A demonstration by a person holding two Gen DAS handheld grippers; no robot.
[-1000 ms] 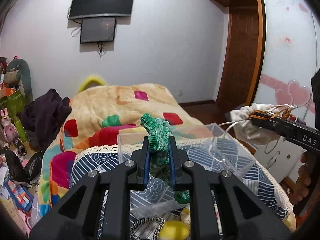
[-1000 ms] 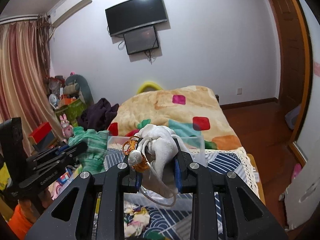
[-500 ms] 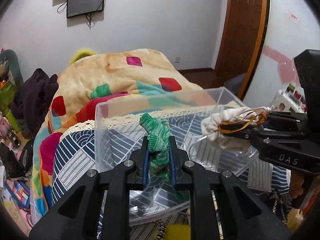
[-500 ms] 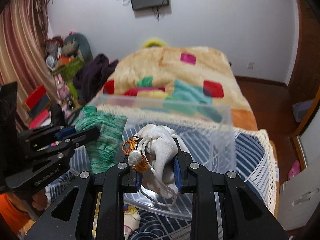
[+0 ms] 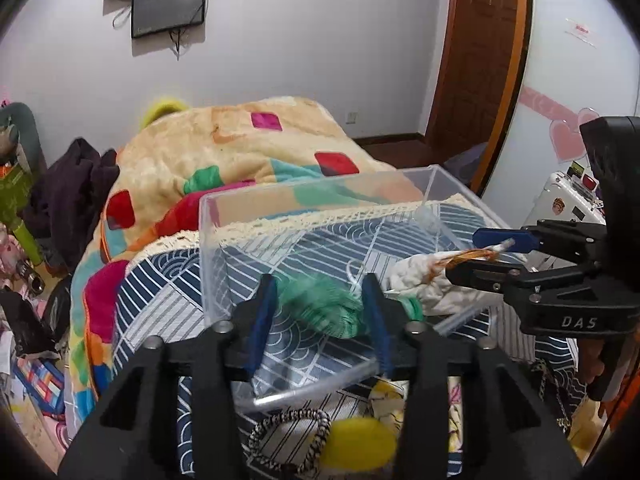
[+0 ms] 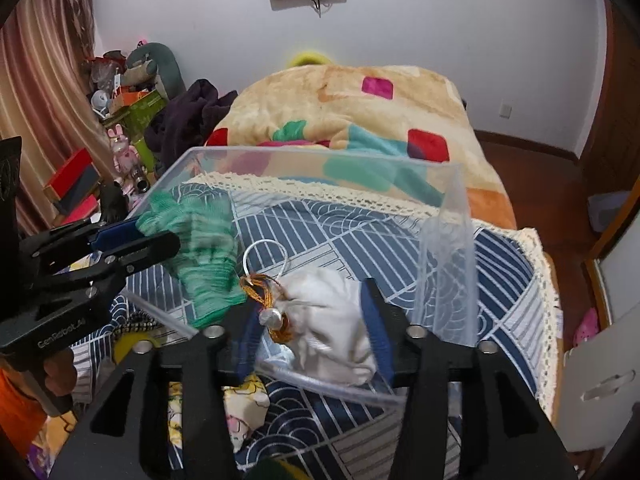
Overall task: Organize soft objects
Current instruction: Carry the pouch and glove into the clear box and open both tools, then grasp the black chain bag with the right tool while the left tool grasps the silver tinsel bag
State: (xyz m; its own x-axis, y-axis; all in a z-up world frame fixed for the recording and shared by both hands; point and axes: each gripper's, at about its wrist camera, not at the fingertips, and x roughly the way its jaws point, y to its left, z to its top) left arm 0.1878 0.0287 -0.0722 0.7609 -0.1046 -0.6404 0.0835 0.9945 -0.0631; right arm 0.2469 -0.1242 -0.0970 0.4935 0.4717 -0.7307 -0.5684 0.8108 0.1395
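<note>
Bedroom clutter surrounds the clear plastic bin (image 6: 444, 240). Both the left gripper (image 5: 320, 312) and right gripper (image 6: 312, 320) gape wide, empty, around the green knit glove (image 5: 320, 304) and white drawstring pouch (image 6: 332, 320). Pulling back carelessly might snag the pouch's cord.

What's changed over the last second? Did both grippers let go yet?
Both grippers came down over the clear plastic box and opened. The left gripper has released the green knit item, and the right gripper has released the white drawstring pouch; both now lie inside the box, side by side. The box has not visibly moved on the patterned cloth.
</note>
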